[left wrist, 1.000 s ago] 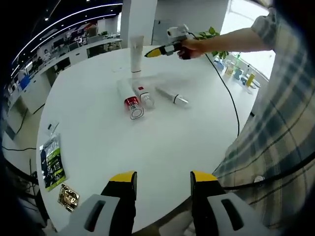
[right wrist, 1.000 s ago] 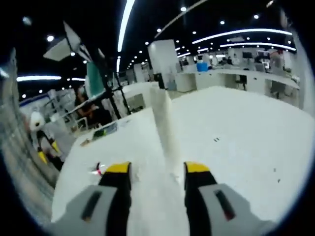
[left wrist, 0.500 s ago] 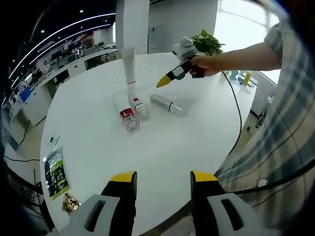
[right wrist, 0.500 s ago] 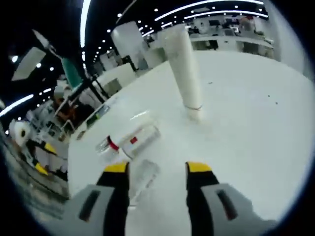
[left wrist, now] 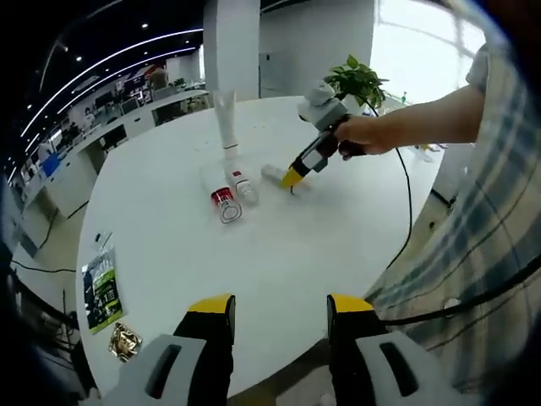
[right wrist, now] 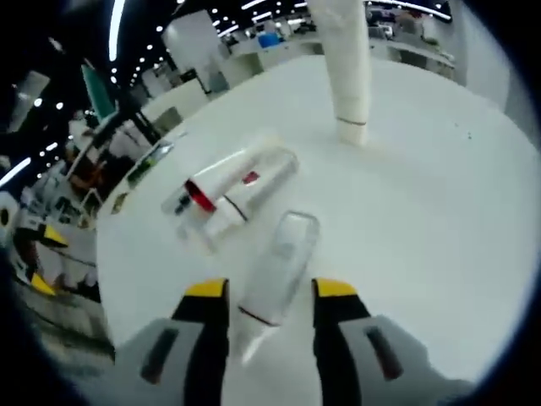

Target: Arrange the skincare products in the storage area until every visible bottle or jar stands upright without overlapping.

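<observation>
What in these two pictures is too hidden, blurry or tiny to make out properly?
- Clear bottle, right gripper view: motion blur hides any label, and its near end lies between the jaws, so contact cannot be judged.
- Same bottle, left gripper view: the right gripper covers most of it.
- Two lying bottles, left gripper view: print too small to read.
- Tall white tube, right gripper view: top cut off by the picture's edge.
- Green packet, left gripper view: text too small.

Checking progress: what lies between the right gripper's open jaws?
A clear bottle lies on its side on the white table between the right gripper jaws; its lower end is blurred.
</observation>
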`<state>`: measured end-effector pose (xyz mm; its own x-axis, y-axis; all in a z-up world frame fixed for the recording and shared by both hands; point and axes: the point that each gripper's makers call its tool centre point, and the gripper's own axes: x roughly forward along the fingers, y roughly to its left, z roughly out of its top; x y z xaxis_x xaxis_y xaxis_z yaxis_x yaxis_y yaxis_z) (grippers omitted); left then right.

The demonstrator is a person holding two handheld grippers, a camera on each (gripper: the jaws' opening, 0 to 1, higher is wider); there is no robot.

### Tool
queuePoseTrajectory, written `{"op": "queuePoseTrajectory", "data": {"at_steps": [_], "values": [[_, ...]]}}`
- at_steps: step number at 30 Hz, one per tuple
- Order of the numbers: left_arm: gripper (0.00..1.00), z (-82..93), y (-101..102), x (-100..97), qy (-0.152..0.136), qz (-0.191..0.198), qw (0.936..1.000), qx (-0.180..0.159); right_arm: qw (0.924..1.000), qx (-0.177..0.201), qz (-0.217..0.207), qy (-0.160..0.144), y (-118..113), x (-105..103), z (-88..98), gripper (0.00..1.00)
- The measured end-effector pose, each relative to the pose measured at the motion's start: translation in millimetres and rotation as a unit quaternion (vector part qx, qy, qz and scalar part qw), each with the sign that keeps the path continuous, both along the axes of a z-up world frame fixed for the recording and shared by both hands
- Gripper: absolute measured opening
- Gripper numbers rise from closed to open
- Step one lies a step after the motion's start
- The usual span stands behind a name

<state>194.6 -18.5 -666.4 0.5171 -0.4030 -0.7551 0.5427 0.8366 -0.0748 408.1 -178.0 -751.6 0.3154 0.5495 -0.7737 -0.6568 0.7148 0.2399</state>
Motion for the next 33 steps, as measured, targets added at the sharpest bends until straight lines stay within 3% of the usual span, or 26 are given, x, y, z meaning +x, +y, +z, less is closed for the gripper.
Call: {"op": "queuePoseTrajectory", "data": {"at_steps": [7, 16, 20, 25, 28, 30, 33], "values": [[0.44, 6.1, 8.4, -0.8, -0.021, 0.015, 0.9996, 0.009, 0.9989, -0.033, 0.030, -0.013, -0.5, 1.9, -3.4, 0.23], [0.44, 10.6, 2.3, 9.1, -0.034, 0.004, 0.9994, -0.007, 0.9982, -0.038, 0.043, -0.018, -6.0, -5.9, -2.4, 0.20], [0.44, 13.2, -3.3, 17.4, -0.035, 0.001, 0.9990, -0.026, 0.9982, -0.020, 0.048, -0.029, -9.8, -15.7, 11.6, 0.20], [0.44, 23.1, -11.4, 37.3, -0.048, 0.012, 0.9965, -0.067, 0.9931, 0.022, 0.087, -0.076, -0.2, -25.7, 48.3, 0.20], [0.45, 31.1, -20.0, 50.8, -0.043, 0.029, 0.9920, -0.115, 0.9842, 0.052, 0.138, -0.098, 11.6, -42.9, 71.7, 0.20], [0.47, 36.8, -28.4, 61.4, -0.038, 0.040, 0.9862, -0.156, 0.9771, 0.091, 0.173, -0.083, 21.8, -62.3, 86.4, 0.20], [0.48, 44.9, -40.6, 71.7, -0.021, 0.050, 0.9758, -0.212, 0.9645, 0.100, 0.227, -0.091, 26.6, -83.0, 100.2, 0.20]]}}
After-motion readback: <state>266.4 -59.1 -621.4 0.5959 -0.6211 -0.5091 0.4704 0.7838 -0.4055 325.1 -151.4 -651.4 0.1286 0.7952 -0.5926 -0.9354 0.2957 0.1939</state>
